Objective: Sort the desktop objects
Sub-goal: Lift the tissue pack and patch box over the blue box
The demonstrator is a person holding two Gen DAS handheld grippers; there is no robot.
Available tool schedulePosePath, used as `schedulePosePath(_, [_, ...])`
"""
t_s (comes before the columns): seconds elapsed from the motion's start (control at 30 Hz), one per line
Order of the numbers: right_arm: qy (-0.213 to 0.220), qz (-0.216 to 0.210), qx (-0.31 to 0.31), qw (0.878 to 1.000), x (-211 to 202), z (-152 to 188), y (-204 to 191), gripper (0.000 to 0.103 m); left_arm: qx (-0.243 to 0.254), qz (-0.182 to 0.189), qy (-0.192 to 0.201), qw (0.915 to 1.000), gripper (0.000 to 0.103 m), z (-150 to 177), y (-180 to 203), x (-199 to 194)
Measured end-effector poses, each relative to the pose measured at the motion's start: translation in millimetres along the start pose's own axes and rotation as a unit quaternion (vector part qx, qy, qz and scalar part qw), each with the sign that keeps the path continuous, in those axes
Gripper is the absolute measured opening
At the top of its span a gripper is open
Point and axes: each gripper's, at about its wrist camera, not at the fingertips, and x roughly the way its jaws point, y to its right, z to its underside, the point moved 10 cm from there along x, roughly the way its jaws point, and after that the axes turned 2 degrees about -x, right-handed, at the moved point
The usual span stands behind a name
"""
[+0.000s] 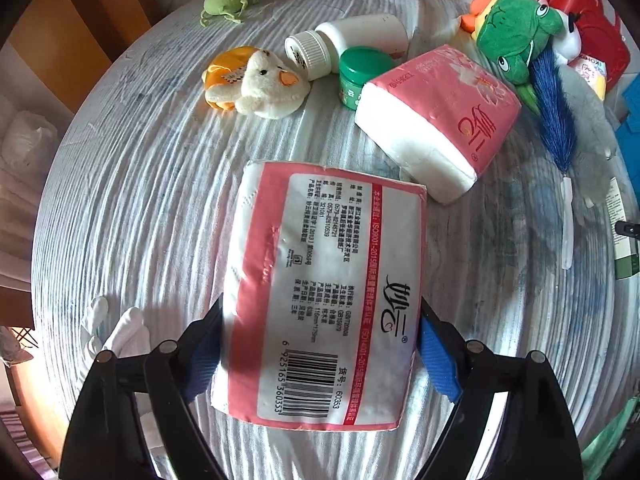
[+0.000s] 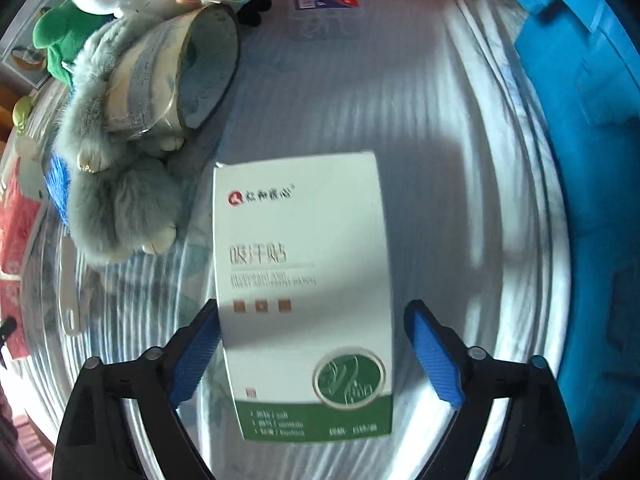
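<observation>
The left gripper [image 1: 320, 344] has its blue pads pressed against both long sides of a pink-and-white tissue pack [image 1: 320, 296], label and barcode facing up, with the pack's far end pointing to 12 o'clock. This pack is light and soft: its plastic wrap dents under the pads and is somewhat slick, so a hold across the middle of its width, near the end as it is now, is sensible, with a modest squeeze so the tissue does not buckle. A second tissue pack [image 1: 440, 128] lies on the table [image 1: 140, 200] at about 1 o'clock, just beyond the held one and apart from it. Further off, at 11 to 12 o'clock, sit a duck toy [image 1: 256, 80], a white bottle [image 1: 348, 42] on its side and a green jar [image 1: 360, 76].

The right gripper [image 2: 312, 356] stands wide apart around a white-and-green box [image 2: 304, 292] that lies flat on the table [image 2: 460, 200]. The left pad seems to touch the box's edge, while a clear gap shows on the right, though blur makes the contact hard to judge. The box is probably stiff cardboard, light and smooth-faced; its long side walls are the natural place to pinch, low and square so it does not twist or crush. A grey furry toy [image 2: 120, 200] lies at 10 o'clock, near the box, and a blue bin [image 2: 580, 160] lies at 2 o'clock.
</observation>
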Motion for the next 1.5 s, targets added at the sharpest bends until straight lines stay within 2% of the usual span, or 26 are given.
schedulePosePath(0.1, [0.033, 0.021, -0.013, 0.999, -21.8, 6.1, -6.1, 0.076, -0.017, 0.002, 0.023, 0.9996, 0.085, 2.7, -2.7, -17.5])
schedulePosePath(0.23, [0.088, -0.008, -0.014, 0.996, -70.4, 24.1, -20.8, 0.076, -0.031, -0.008, 0.063, 0.9975, 0.085, -0.3, -9.7, -49.1])
schedulePosePath(0.33, [0.144, -0.025, -0.013, 0.989, -120.8, 45.4, -33.0, 0.076, -0.042, -0.011, 0.111, 0.9929, 0.085, 8.9, -4.3, -86.3])
schedulePosePath(0.37, [0.169, -0.031, -0.012, 0.985, -137.5, 45.0, -48.6, 0.076, -0.043, -0.012, 0.129, 0.9906, 0.085, 10.8, -0.6, -97.7])
schedulePosePath(0.4, [0.191, -0.034, -0.014, 0.981, -144.3, 50.2, -48.1, 0.076, -0.042, -0.01, 0.151, 0.9877, 0.085, 14.2, 6.7, -113.1])
schedulePosePath(0.43, [0.214, -0.036, -0.017, 0.976, -160.7, 70.1, -50.9, 0.076, -0.04, -0.006, 0.17, 0.9847, 0.085, 13.3, 9.7, -125.9])
schedulePosePath(0.47, [0.239, -0.038, -0.02, 0.97, -168.0, 71.2, -40.0, 0.077, -0.037, -0.003, 0.188, 0.9815, 0.085, 16.0, 16.2, -140.4])
schedulePosePath(0.5, [0.257, -0.036, -0.022, 0.966, -176.7, 85.9, -44.7, 0.076, -0.032, 0.001, 0.205, 0.9782, 0.085, 18.1, 23.5, -153.9])
schedulePosePath(0.53, [0.274, -0.033, -0.023, 0.961, -169.4, 82.0, -38.8, 0.077, -0.026, 0.002, 0.22, 0.9752, 0.085, 21.5, 33.9, -167.8])
schedulePosePath(0.63, [0.327, -0.026, -0.016, 0.944, -196.9, 100.4, -27.8, 0.077, -0.005, 0.011, 0.261, 0.9654, 0.085, 26.4, 58.8, -198.9])
schedulePosePath(0.73, [0.369, -0.004, -0.003, 0.93, -232.3, 129.7, -21.4, 0.077, 0.01, 0.035, 0.292, 0.9558, 0.085, 30.6, 84.4, -228.8])
schedulePosePath(0.93, [0.427, 0.026, 0.019, 0.904, -288.1, 166.3, 7.3, 0.077, 0.057, 0.08, 0.338, 0.9362, 0.085, 35.2, 150.6, -274.7])
schedulePosePath(1.1, [0.466, 0.038, 0.042, 0.883, -325.7, 178.7, 48.5, 0.077, 0.098, 0.106, 0.367, 0.919, 0.085, 38.8, 217.4, -308.6])
schedulePosePath(1.23, [0.5, 0.047, 0.051, 0.863, -360.8, 190.3, 94.2, 0.077, 0.122, 0.128, 0.396, 0.901, 0.085, 41.0, 284.2, -344.3])
schedulePosePath(1.37, [0.52, 0.071, 0.047, 0.85, -390.0, 200.9, 154.2, 0.077, 0.137, 0.153, 0.425, 0.8814, 0.085, 50.1, 366.8, -377.9])
schedulePosePath(1.5, [0.526, 0.083, 0.051, 0.845, -406.2, 207.6, 228.9, 0.077, 0.151, 0.178, 0.435, 0.8696, 0.085, 62.4, 456.6, -401.3])
